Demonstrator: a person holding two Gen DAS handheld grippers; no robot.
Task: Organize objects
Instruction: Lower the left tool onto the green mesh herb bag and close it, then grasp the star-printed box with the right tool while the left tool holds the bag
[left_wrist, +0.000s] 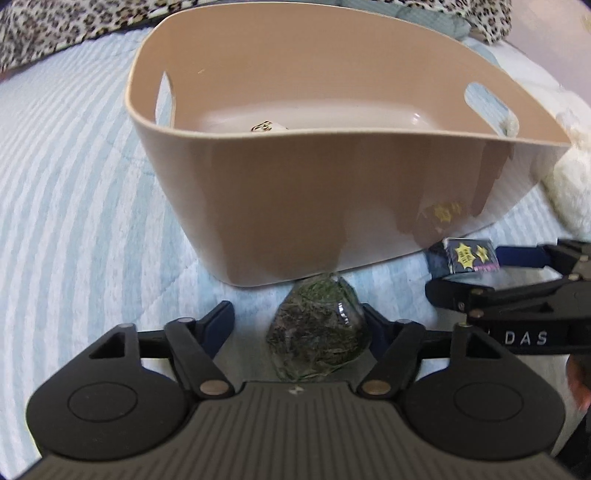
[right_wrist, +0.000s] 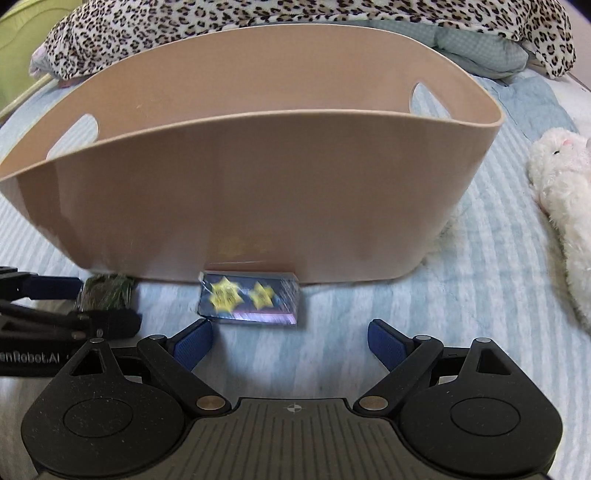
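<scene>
Clear packet of dark green stuff (left_wrist: 320, 332) lies between the spread left gripper (left_wrist: 298, 325) fingers; the right gripper (right_wrist: 290, 338), also released, faces a dark blue packet (right_wrist: 251, 300) against the beige tub (right_wrist: 258, 192).

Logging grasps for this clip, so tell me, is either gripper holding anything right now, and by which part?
Nothing is held. The left gripper is open around the green packet; the right gripper is open short of the dark packet.

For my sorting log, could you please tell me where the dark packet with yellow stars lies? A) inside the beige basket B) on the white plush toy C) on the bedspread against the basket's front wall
C: the star packet lies on the striped bedspread at the foot of the beige basket.
</scene>
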